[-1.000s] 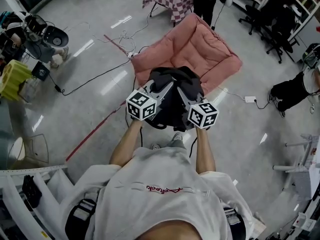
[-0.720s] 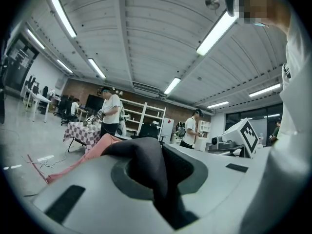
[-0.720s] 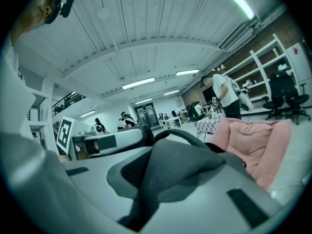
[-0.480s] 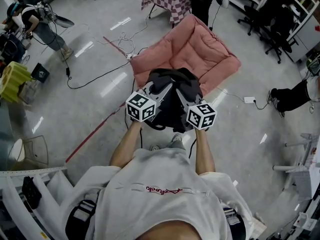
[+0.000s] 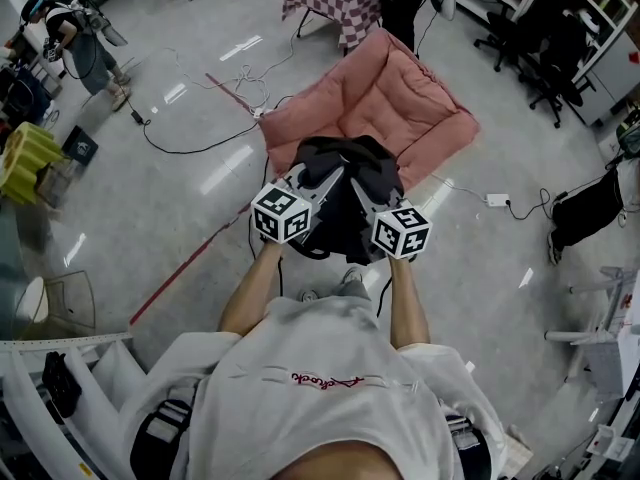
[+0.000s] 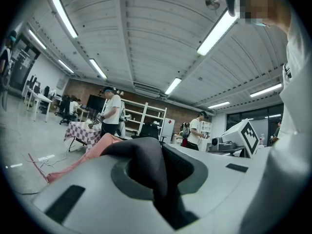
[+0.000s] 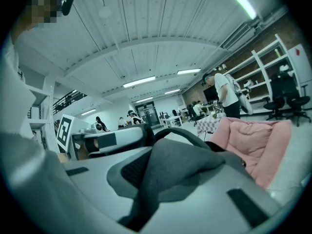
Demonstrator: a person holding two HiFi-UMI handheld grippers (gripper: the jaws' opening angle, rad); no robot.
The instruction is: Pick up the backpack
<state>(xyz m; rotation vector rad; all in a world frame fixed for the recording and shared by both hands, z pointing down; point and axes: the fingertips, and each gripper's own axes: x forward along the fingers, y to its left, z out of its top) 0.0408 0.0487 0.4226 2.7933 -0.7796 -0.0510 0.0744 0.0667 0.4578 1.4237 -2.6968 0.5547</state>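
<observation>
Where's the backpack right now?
Head view centre: the backpack, gripped by the left gripper and right gripper, overlaps the near edge of the cushion.

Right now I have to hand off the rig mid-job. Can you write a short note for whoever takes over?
Grippers: the left hand-held gripper is shut on fabric of the black backpack. The right hand-held gripper is shut on its fabric too.
Where: the backpack hangs between the two grippers in front of the person, over the near edge of the pink cushion.
Done: gripped on both sides and apparently lifted. Its underside is hidden, so clearance is unconfirmed.
Left: hold both grips. Nothing else to grab.
</observation>
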